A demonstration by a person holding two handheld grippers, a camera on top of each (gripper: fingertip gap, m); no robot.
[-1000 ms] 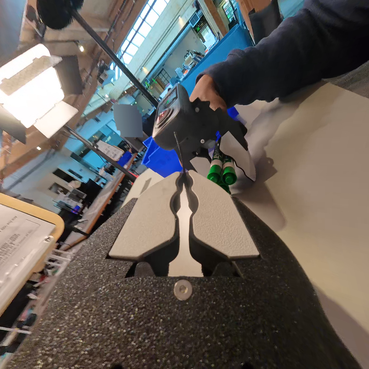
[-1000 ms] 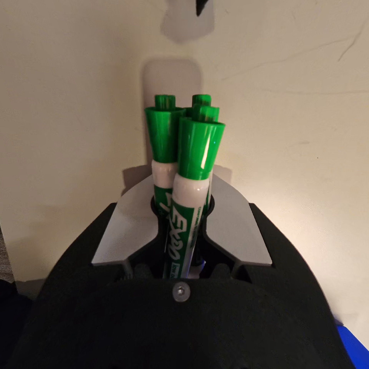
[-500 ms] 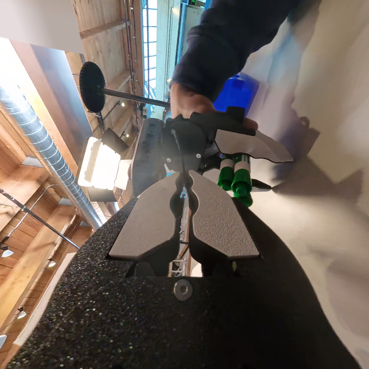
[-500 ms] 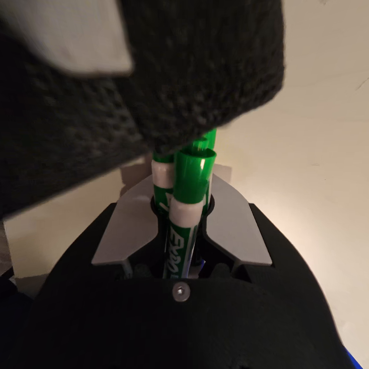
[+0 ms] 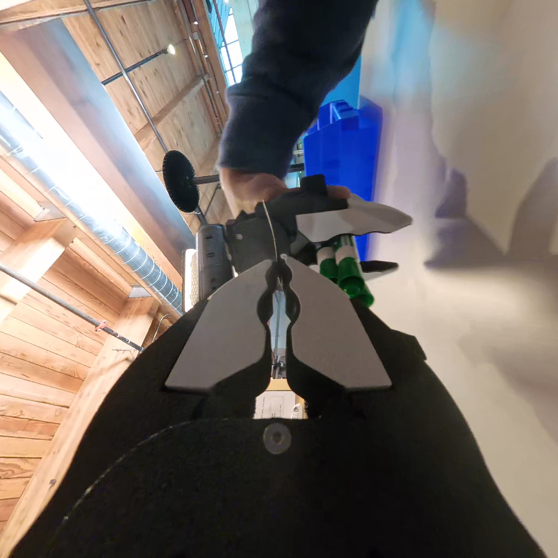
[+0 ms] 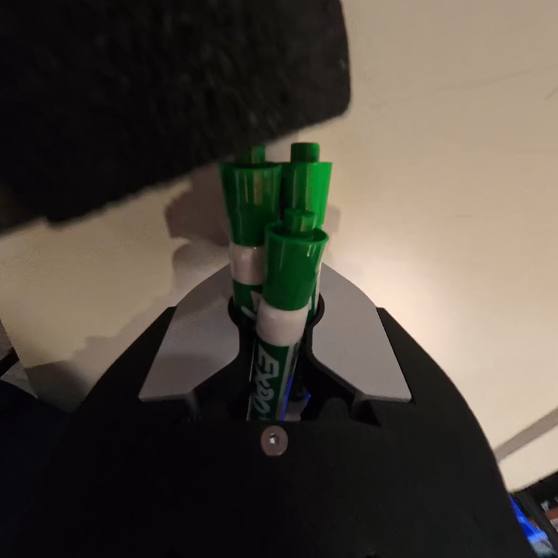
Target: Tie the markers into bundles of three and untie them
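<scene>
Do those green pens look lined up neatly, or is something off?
Slightly off: of the three green markers clamped in the right gripper, the front one's cap sits lower than the other two, so the ends are uneven.

Wooden plank ceiling (image 5: 75, 377) and beams fill the left of the left wrist view, crossed by a ribbed silver duct (image 5: 120, 241) and thin metal pipes (image 5: 69, 308). Farther off, windows (image 5: 229, 45) let in daylight (a small spot lamp (image 5: 171, 48) glows nearby). A pale tabletop (image 6: 453, 211) spreads right, bearing a blue bin (image 5: 341, 181).
</scene>
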